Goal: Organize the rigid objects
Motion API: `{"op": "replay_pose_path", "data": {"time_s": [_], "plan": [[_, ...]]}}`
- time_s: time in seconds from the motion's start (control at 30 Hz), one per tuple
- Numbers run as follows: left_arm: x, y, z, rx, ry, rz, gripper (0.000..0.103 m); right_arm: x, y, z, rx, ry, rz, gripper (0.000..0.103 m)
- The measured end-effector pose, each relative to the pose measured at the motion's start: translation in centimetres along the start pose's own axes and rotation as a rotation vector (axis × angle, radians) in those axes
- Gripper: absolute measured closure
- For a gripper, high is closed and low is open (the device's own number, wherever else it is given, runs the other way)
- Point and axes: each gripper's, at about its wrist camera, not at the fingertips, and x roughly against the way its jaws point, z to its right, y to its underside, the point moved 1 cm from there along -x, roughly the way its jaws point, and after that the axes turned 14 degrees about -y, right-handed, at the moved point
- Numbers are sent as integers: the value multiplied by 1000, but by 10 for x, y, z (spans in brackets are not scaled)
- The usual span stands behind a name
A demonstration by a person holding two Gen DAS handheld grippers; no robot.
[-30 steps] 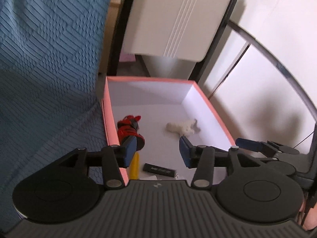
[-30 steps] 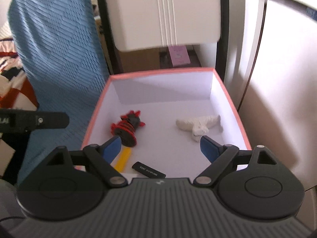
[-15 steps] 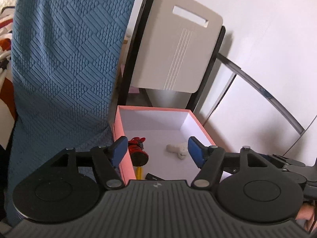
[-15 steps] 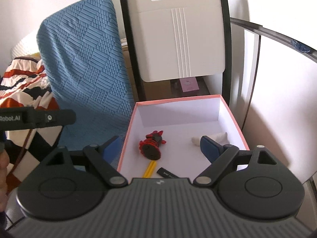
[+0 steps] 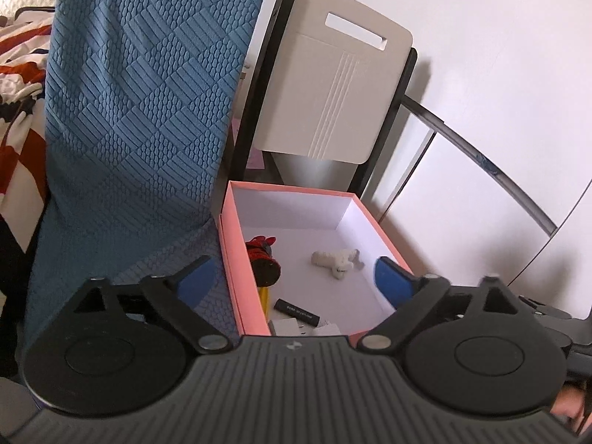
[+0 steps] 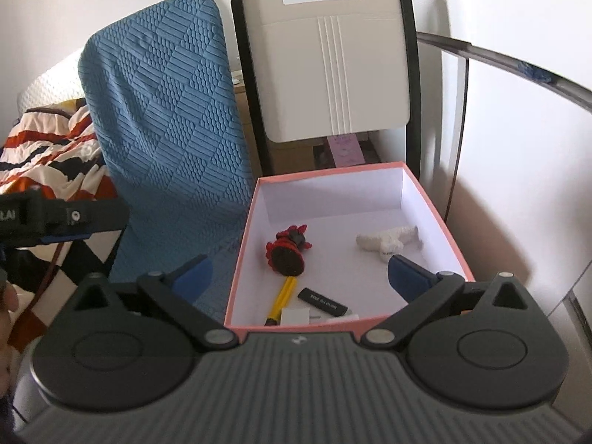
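Beside blue chair (image 6: 166,111), pink white-lined box (image 6: 436,207), toys inside.

Toys (image 6: 286,253) in pink box (image 6: 236,277) (open)

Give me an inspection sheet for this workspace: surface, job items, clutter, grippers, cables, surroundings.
Surface: pink box with white interior, sitting beside the blue textured cushion.
Job's things: in the box, red-and-black toy on a yellow stick, white figurine, black stick, small white pieces at the near wall.
Clutter: nothing seen.
Grippers: left gripper open, empty; right gripper open, empty; both above the box's near end.
Cables: nothing seen.
Surroundings: white chair back, striped blanket, white wall.
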Motion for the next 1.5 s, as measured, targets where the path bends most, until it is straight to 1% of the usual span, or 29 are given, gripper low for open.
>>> {"op": "replay_pose_path", "data": {"time_s": [0.13,0.27,0.37,0.73,1.17,1.27,1.5], "plan": [[2,5,-3,16,-5,-3,4,3,7,-2,-16,-3,-17,0],[2,8,-5,11,-10,-6,3,3,14,-2,-29,3,-35,0],[-1,10,-5,22,-12,-21,3,3,17,-4,-28,7,-41,0],[-6,10,-6,22,-8,-37,2,2,16,-4,-22,23,-40,0],[-8,9,-8,23,-31,-47,0,-1,18,-4,-35,18,-52,0],[-8,9,-9,25,-19,-56,0,-1,18,-3,-40,18,-54,0],[-10,10,-9,21,-32,-55,0,-3,20,-1,-35,27,-56,0]]}}
